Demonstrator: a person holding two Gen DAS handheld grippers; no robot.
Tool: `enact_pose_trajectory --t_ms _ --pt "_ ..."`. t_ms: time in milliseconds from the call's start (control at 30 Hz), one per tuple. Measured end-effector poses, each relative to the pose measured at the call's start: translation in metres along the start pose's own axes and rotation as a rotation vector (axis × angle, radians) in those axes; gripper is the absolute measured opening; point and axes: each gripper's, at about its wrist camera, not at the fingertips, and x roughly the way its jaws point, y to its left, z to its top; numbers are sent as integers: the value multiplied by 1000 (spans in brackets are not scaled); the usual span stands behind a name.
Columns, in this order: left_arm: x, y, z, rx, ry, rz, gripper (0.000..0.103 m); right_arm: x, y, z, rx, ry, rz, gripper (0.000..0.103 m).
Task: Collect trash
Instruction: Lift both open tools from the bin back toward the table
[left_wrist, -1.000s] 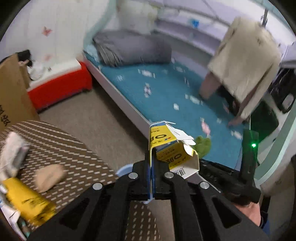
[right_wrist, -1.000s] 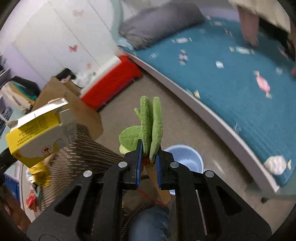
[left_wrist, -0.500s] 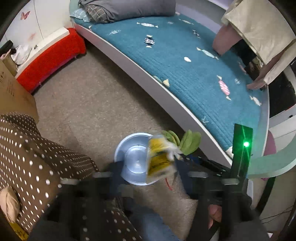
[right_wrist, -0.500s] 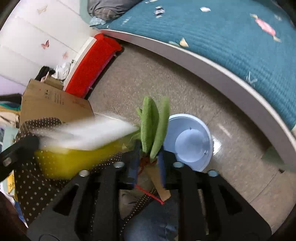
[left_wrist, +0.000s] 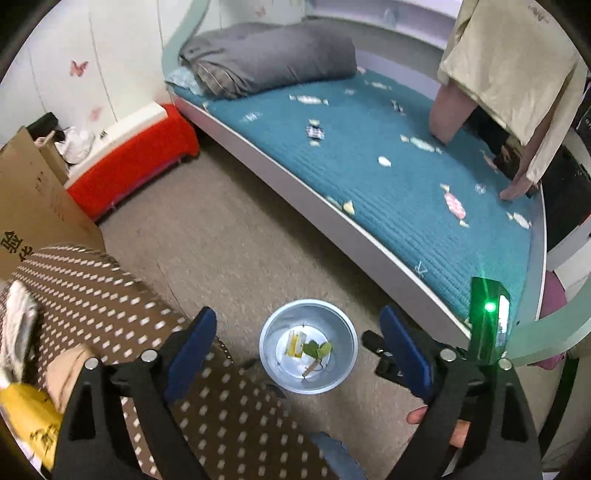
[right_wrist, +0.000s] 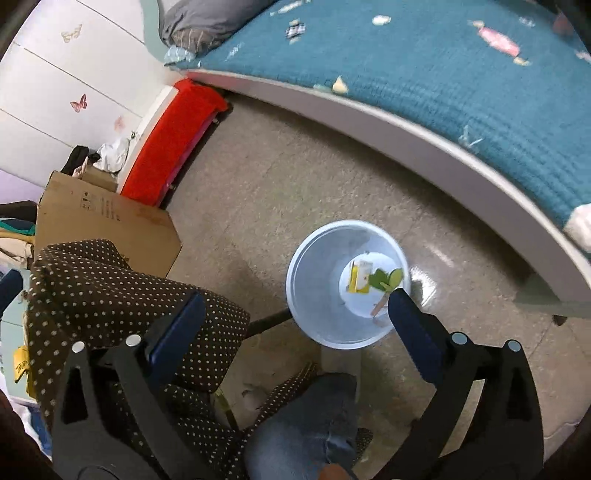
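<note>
Both tongs, left tongs (left_wrist: 295, 354) and right tongs (right_wrist: 295, 321), have just sprung wide, empty; carton (left_wrist: 294, 344) and leaf (left_wrist: 317, 349) now lie in my bin (left_wrist: 273, 328). Swinging back carelessly might tip it.

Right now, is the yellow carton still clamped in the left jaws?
No. The yellow carton lies in the bin beside the green leaves; the left gripper stands open, empty.

Left tongs (left_wrist: 297, 354): matte black angular arms with triangular cut-outs, silver round screw heads at the joints, dark blue pads on the fingers (left_wrist: 192, 343). Same build on the right tongs (right_wrist: 291, 325), blue pads (right_wrist: 413, 328) again. At five o'clock in the left view, a black upright module glowing with a green light. Below, blue jeans.
</note>
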Motion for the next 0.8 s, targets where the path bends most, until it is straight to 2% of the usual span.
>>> enact_pose_trajectory --t_ms 233,433,600,800 --pt "-67 1 -23 -4 -131 28 93 -82 33 -8 -96 -163 -10 97" --pt "-124 8 -48 -32 -232 40 94 -148 77 -20 -206 -290 30 97" --pt "-159 20 -65 -56 -292 63 94 -183 112 -31 -295 -329 72 97" --pt "-189 38 -85 -91 -342 107 94 -207 147 -48 -386 -347 91 97"
